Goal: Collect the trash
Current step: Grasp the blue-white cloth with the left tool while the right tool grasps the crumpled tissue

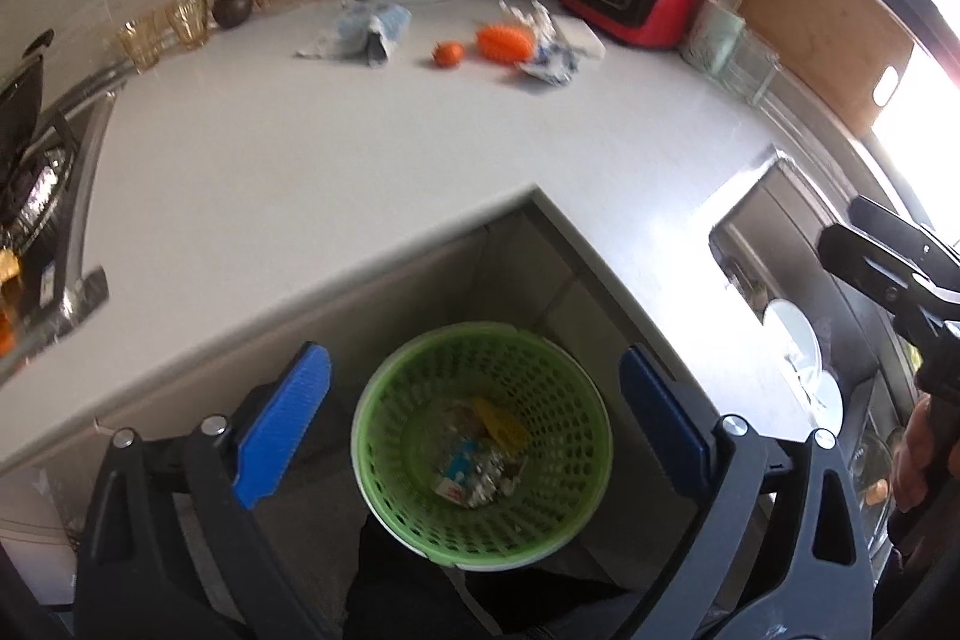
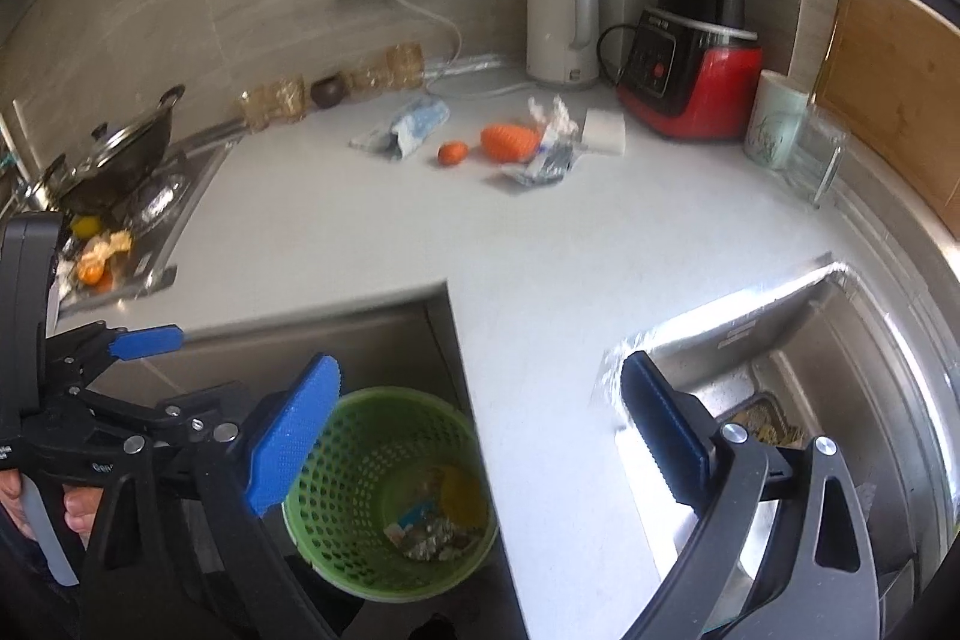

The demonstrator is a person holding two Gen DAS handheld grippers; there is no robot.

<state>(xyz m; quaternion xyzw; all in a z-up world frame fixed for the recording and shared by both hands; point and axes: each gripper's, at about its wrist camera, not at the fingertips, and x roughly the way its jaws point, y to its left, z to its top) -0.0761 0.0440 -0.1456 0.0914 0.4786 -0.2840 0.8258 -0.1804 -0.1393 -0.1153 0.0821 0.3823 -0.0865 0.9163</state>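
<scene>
Little writing can be read: the red and black blender base (image 2: 690, 82) at the upper right of the right wrist view carries a line of pale lettering above its buttons, too small to make out, and a sticker on the far wall of the sink (image 2: 798, 340) is just as unclear. The carton scrap in the green basket (image 1: 480, 445) shows blue and red print, unreadable too.

The left gripper (image 1: 474, 424) stands with its jaws released, the 2 blue pads wide apart at the lower left and lower right of its own frame, nothing between them (the basket sits beneath the gap, on the floor under the counter corner). In the basket lie crumpled foil, the carton scrap and a yellow piece.

The right gripper (image 2: 474, 430) is likewise spread wide and empty; in its view the basket lies at the lower centre, partly behind the left blue pad (image 2: 294, 430), while the right pad stands over the sink edge.

More trash rests on the white counter (image 1: 360, 148) in the upper middle of both frames, well apart from both grippers: a blue-white crumpled wrapper (image 1: 366, 31), a second crumpled wrapper (image 1: 549, 52) touching an orange spiky ball (image 1: 504, 42), and a small orange object (image 1: 449, 53) just beside it.
</scene>
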